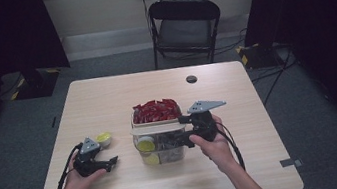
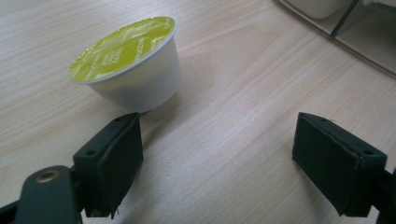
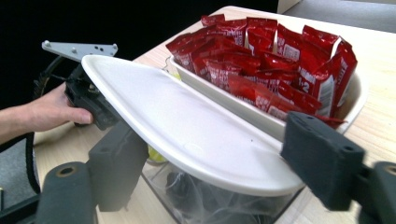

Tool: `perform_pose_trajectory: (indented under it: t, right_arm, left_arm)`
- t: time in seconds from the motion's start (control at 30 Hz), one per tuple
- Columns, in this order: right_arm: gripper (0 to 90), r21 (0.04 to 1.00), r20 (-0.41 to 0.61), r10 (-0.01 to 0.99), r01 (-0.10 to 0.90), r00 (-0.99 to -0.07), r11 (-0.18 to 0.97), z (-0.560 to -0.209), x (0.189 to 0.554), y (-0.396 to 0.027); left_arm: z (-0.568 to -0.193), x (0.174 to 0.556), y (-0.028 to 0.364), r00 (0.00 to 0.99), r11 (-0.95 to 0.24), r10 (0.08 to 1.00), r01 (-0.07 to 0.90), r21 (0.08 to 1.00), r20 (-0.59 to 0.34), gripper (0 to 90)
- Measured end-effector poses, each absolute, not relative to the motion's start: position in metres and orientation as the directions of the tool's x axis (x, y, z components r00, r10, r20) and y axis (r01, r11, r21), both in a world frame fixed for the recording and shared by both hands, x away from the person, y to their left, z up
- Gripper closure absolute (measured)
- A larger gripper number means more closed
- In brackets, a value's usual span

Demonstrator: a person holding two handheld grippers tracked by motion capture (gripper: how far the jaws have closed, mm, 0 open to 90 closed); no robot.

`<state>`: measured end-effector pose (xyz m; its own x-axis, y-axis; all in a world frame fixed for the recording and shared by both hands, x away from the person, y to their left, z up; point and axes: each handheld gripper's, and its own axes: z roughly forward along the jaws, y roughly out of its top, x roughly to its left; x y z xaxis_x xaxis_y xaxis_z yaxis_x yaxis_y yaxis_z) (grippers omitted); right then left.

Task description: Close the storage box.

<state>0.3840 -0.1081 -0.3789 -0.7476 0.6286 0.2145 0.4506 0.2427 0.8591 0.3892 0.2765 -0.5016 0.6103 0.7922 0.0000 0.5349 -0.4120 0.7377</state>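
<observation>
Claws [image 1: 113, 161] rest on a pale wooden table [image 1: 106, 98], black chair [image 1: 185, 24] behind.

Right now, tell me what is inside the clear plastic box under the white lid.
Two green-topped capsules show at the left of the clear plastic box; dark items beside them cannot be identified. The white lid hides the rest.
</observation>
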Motion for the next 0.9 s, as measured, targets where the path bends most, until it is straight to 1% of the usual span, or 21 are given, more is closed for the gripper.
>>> perform_pose_trajectory:
  t: [0.1,0.27,0.33,0.67,0.9]
  right_arm:
    - [17.9,0.860,0.217,0.636,0.454,-0.740,0.235,-0.379,0.382,-0.111]
    - [17.8,0.867,0.200,0.656,0.443,-0.728,0.227,-0.381,0.380,-0.116]
    - [14.9,0.864,0.202,0.666,0.451,-0.718,0.224,-0.382,0.378,-0.118]
    - [15.0,0.845,0.213,0.672,0.479,-0.709,0.237,-0.397,0.378,-0.123]
    - [14.2,0.841,0.184,0.679,0.471,-0.711,0.266,-0.403,0.376,-0.117]
  left_arm:
    - [-0.502,0.389,0.276,0.610,-0.412,0.793,0.535,0.738,0.000,15.7]
    - [-0.502,0.389,0.277,0.610,-0.412,0.792,0.535,0.738,0.000,15.7]
    - [-0.502,0.389,0.277,0.610,-0.412,0.792,0.535,0.738,0.000,15.7]
    - [-0.502,0.389,0.277,0.611,-0.413,0.792,0.535,0.737,0.000,15.7]
    - [-0.502,0.389,0.277,0.611,-0.413,0.791,0.535,0.737,0.000,15.6]
